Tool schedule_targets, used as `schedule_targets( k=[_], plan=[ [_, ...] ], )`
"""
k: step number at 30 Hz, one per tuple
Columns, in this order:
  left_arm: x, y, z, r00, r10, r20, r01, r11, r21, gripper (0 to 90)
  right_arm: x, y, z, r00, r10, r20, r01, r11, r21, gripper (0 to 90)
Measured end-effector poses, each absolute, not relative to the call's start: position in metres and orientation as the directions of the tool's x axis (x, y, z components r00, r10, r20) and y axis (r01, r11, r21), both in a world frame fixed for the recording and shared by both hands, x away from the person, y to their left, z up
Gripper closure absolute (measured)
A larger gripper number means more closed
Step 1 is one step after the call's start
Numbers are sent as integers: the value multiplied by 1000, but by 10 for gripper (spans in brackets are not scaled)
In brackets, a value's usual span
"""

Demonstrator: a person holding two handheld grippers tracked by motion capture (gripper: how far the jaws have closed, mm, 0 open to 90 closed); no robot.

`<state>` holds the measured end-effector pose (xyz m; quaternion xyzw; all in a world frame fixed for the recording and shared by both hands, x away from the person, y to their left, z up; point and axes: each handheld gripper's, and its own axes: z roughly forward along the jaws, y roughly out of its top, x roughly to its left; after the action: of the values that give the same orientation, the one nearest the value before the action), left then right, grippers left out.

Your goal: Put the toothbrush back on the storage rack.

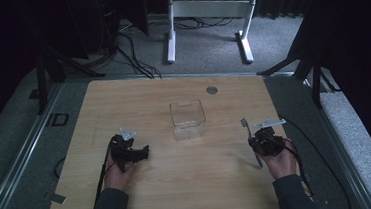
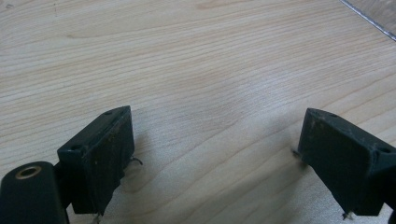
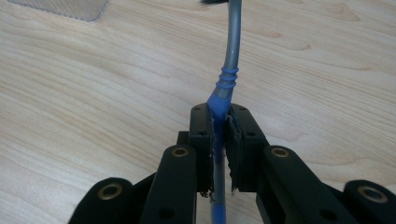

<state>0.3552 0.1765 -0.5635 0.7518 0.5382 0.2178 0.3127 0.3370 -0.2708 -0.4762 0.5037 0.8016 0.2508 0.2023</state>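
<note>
My right gripper [image 3: 219, 112] is shut on a toothbrush [image 3: 232, 46], its pads pressed on the blue handle. The grey neck reaches forward past the jaws, low over the wooden table [image 3: 93, 93]. In the high view the toothbrush [image 1: 246, 127] slants away from the right gripper [image 1: 254, 138] at the table's right, with its head toward the far side. My left gripper [image 2: 215, 135] stands open over bare wood, nothing between its fingers [image 2: 100, 154]. In the high view the left gripper [image 1: 144, 152] sits at the table's left, with its jaws turned toward the middle.
A clear, empty plastic box [image 1: 187, 119] stands at the middle of the table [image 1: 180, 185], between the two hands and a little farther off. A small grey round disc [image 1: 212, 89] sits near the far edge. Cables and white desk legs [image 1: 171, 40] are on the floor beyond.
</note>
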Motion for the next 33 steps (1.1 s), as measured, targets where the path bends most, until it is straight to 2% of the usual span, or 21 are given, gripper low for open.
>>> schedule_targets(
  k=[33],
  plan=[
    [355,177,-563,326,945,-8,673,-227,704,109,340,-266,-466,-386,920,-61,635,313,706,809]
  ],
)
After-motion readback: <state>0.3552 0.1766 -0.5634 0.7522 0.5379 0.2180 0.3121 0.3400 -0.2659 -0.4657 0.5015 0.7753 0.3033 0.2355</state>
